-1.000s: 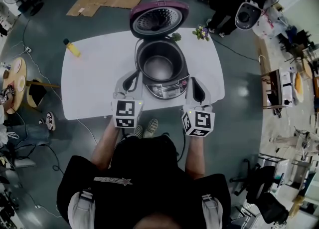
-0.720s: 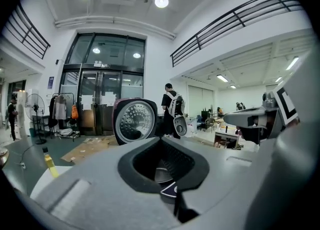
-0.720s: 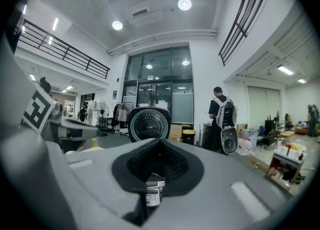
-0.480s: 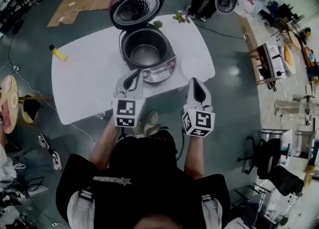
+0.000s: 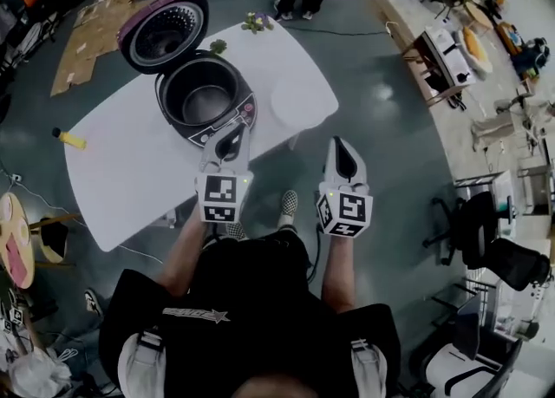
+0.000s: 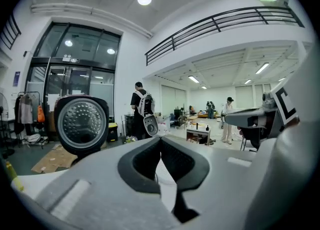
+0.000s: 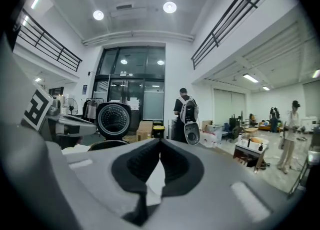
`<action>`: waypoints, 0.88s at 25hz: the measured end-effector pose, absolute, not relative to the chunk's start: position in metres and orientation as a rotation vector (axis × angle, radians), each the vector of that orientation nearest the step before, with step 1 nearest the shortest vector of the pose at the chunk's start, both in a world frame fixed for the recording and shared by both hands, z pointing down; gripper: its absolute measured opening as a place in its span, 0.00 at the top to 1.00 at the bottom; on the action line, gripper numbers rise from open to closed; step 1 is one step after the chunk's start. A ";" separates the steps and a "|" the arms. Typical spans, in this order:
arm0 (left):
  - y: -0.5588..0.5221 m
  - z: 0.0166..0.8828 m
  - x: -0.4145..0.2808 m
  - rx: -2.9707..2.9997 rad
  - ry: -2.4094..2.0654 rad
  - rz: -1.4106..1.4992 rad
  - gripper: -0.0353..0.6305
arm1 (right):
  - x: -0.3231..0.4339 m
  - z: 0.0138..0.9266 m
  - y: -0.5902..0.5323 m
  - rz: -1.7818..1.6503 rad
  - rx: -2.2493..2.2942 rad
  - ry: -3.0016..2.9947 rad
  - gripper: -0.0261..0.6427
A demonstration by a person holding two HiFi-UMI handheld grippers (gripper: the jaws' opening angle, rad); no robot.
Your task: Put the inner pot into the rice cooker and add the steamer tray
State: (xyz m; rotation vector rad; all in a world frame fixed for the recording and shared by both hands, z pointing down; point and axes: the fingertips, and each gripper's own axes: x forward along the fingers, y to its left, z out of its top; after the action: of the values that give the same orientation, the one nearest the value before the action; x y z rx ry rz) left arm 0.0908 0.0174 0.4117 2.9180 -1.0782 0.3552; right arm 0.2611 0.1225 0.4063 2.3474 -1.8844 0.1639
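Both jaws clenched, empty: left gripper [image 5: 232, 130] at tabletop [image 5: 130, 162] near edge by open cooker [image 5: 227, 124], right gripper [image 5: 341, 142] off the tabletop; pot [image 5: 206, 103] looks seated in cooker; tray still to add, possibly the pale disc [image 5: 291, 101] near right edge.

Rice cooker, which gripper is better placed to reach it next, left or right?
Probably left. The left gripper, shut, sits at the front panel of the rice cooker; the right gripper, also shut, hangs over the floor beside the table.
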 end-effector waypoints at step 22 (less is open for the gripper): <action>-0.041 0.550 0.264 2.623 -0.975 0.657 0.73 | 0.427 0.539 0.041 0.584 2.197 -1.881 0.81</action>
State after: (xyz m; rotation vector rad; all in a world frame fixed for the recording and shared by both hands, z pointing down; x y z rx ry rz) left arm 0.2637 -0.0406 0.5502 2.6226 -0.9755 0.6573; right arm 0.4273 0.0413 0.5392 2.1969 -1.8815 0.5836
